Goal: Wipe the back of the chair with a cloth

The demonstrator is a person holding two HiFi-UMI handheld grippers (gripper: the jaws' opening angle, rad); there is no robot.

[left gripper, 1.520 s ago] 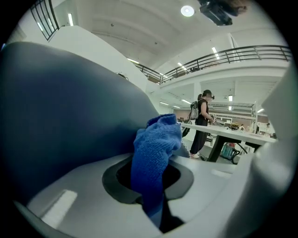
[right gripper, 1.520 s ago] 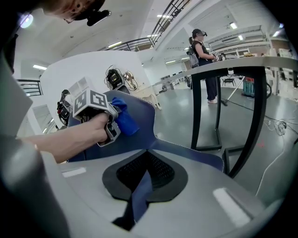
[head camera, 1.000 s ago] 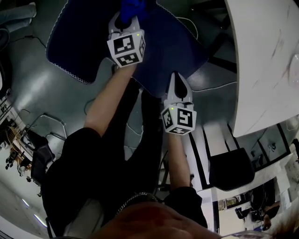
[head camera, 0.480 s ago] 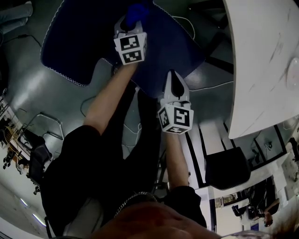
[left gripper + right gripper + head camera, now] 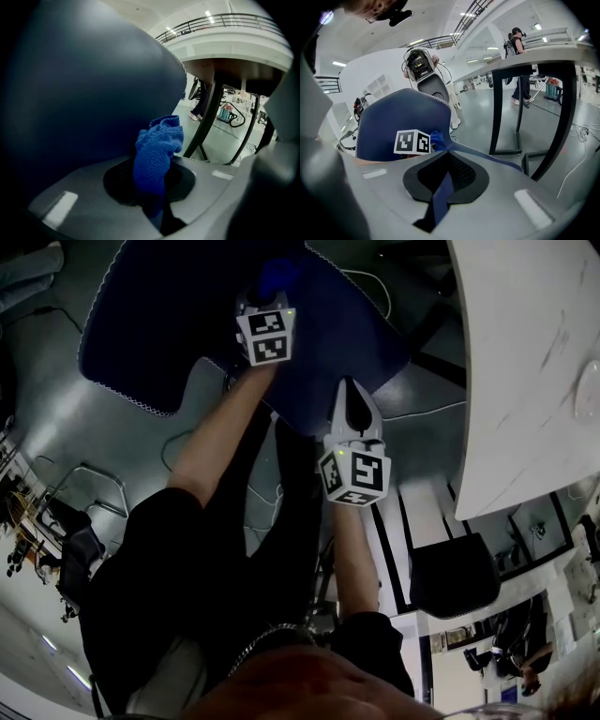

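**A:** How's the wipe going?

**B:** Mid-wipe, I reckon. My left gripper [image 5: 266, 298] has its jaws clamped on the cloth [image 5: 158, 149], up against the chair back [image 5: 159, 324]. My right gripper [image 5: 352, 399] pinches that back's edge, probably to steady it. Next up is a firm sweep across without dropping the cloth.

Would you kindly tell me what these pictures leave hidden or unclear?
Head view: the chair back runs off the upper edge.
Head view: the left gripper covers part of the cloth.
Left gripper view: the cloth hides whether it touches the chair back.
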